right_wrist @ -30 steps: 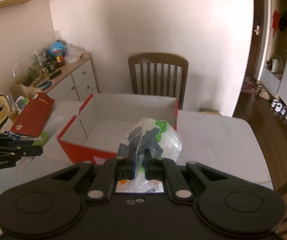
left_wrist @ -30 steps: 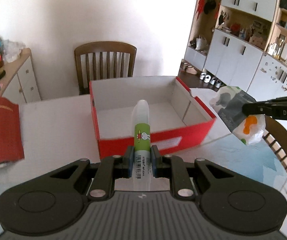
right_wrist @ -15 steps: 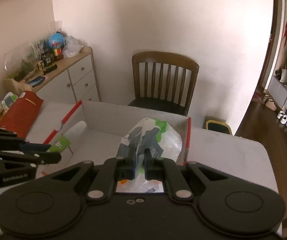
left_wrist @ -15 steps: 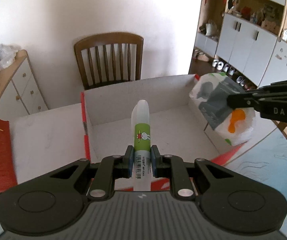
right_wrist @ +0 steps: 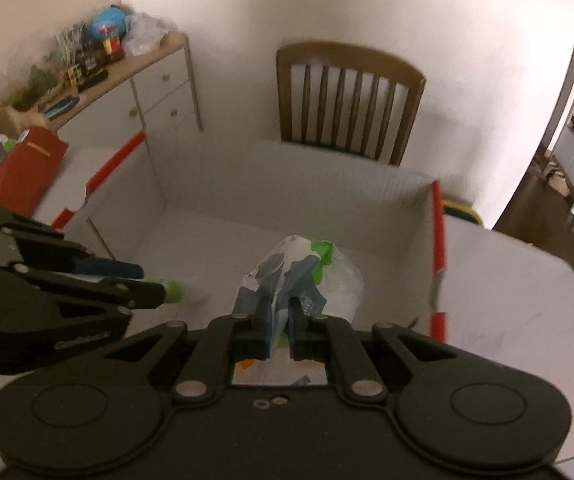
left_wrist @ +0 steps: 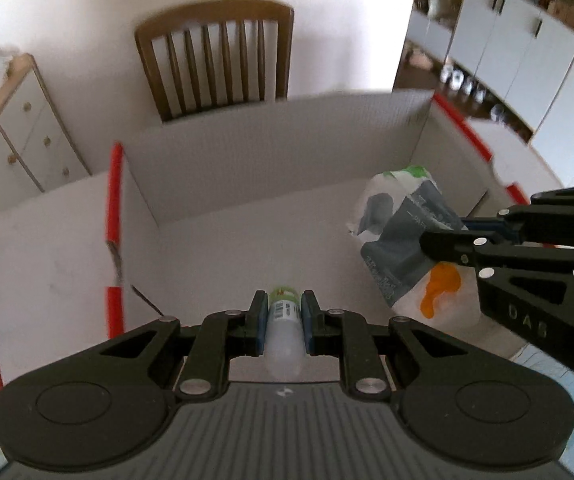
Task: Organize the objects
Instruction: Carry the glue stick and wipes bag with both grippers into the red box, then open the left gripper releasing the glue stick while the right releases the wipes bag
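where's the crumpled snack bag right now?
The snack bag is clamped in the right gripper, inside the red-and-white box on its right side, to the right of the tube held by the left gripper.

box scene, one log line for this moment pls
left gripper: holds tube | right gripper: holds bag | both over box

Left gripper (left_wrist: 283,322): now lowered inside the red box (left_wrist: 113,196); glue stick (left_wrist: 283,334) tipped forward, formerly upright.
Right gripper (right_wrist: 278,330): now down inside the box, bringing the plastic bag (right_wrist: 307,280) near the floor.
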